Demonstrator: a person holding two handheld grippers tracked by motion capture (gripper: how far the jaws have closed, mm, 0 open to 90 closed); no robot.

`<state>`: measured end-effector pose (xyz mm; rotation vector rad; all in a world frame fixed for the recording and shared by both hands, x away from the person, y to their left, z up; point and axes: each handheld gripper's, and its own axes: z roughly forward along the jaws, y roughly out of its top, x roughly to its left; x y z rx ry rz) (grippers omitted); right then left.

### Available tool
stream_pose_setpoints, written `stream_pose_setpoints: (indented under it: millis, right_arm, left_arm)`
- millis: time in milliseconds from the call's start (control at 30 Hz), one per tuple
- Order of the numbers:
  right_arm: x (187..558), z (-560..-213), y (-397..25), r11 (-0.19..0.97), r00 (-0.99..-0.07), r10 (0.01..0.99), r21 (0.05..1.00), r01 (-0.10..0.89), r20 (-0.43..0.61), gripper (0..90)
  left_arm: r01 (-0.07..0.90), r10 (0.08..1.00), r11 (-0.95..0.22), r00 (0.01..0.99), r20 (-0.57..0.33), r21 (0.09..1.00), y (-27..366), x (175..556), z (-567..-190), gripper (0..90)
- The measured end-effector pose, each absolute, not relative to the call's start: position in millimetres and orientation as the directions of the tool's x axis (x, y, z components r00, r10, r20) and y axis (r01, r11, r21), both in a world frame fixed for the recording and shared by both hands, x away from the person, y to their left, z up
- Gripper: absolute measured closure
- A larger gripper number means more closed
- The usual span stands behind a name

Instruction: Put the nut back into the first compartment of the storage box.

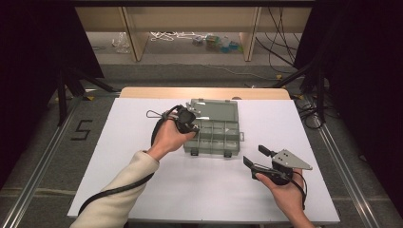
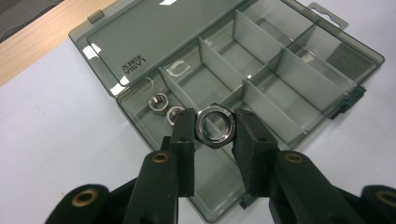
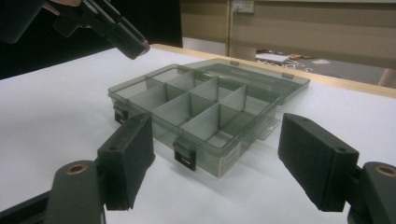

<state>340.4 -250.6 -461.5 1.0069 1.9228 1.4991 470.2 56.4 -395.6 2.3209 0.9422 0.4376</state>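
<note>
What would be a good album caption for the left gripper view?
Left tool holding a metal nut above an open compartment box with two nuts inside.

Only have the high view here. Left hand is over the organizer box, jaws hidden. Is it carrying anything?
Observer: Yes. The left gripper is shut on a hex nut, held by its flats between the jaws.
Operator: Where is it relative to the box?
Observer: Above the organizer box, over a compartment near the two smaller nuts.
Operator: Those two nuts loose on the table?
Observer: No, they lie inside an end compartment next to the open lid.
Operator: Right side doing anything?
Observer: The right gripper is open, jaws wide, pointed at the box's latch side and short of it, holding nothing.
</note>
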Motion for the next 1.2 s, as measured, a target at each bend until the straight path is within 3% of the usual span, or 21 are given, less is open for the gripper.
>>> stream_pose_setpoints:
  millis: [1200]
  right_arm:
    - [339.8,-461.2,-251.9,0.133,-0.601,0.798,0.957,0.26,0.052,27.4]
  left_arm:
    - [0.542,0.748,-0.579,0.651,0.132,0.609,51.8,511.2,-428.9,70.2]
